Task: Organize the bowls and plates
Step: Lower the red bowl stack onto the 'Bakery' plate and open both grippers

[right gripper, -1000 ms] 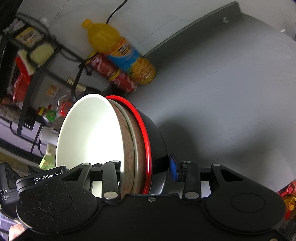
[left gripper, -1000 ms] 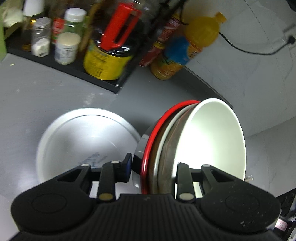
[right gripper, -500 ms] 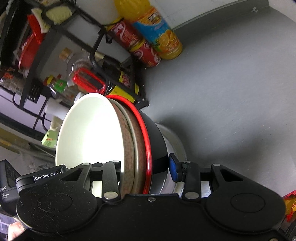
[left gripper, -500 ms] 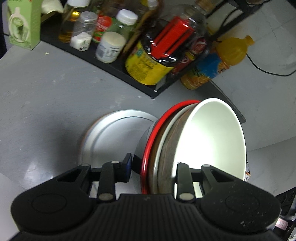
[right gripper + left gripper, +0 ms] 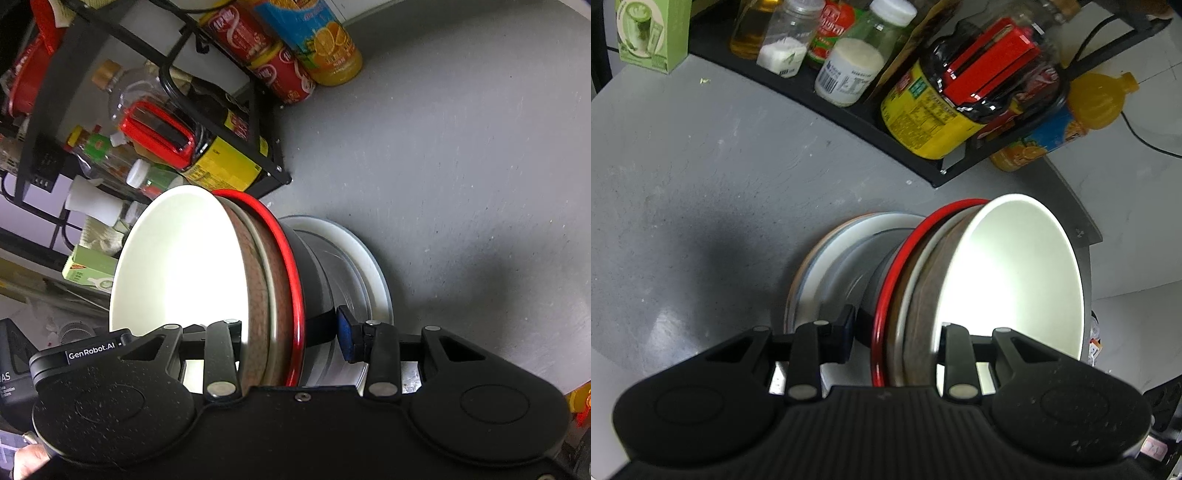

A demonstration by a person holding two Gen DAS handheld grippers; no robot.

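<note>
A nested stack of bowls (image 5: 1012,280) is held between both grippers: white inside, brown-sided, with a red-rimmed black bowl at the bottom. My left gripper (image 5: 897,332) is shut on its rim from one side. My right gripper (image 5: 291,332) is shut on the same stack (image 5: 184,266) from the opposite side. The stack's base sits right over a white plate (image 5: 827,273) lying on the grey counter, also in the right wrist view (image 5: 373,269). I cannot tell whether the base touches it.
A black rack (image 5: 849,110) with jars, bottles and a yellow-labelled jug (image 5: 934,114) stands behind the plate. An orange juice bottle (image 5: 1071,122) and red cans (image 5: 258,48) stand beside it. A green carton (image 5: 646,33) sits at the far left.
Both grippers have carried the bowl stack toward the white plate, which now lies directly under the stack's base. The rack has come closer in both views.
</note>
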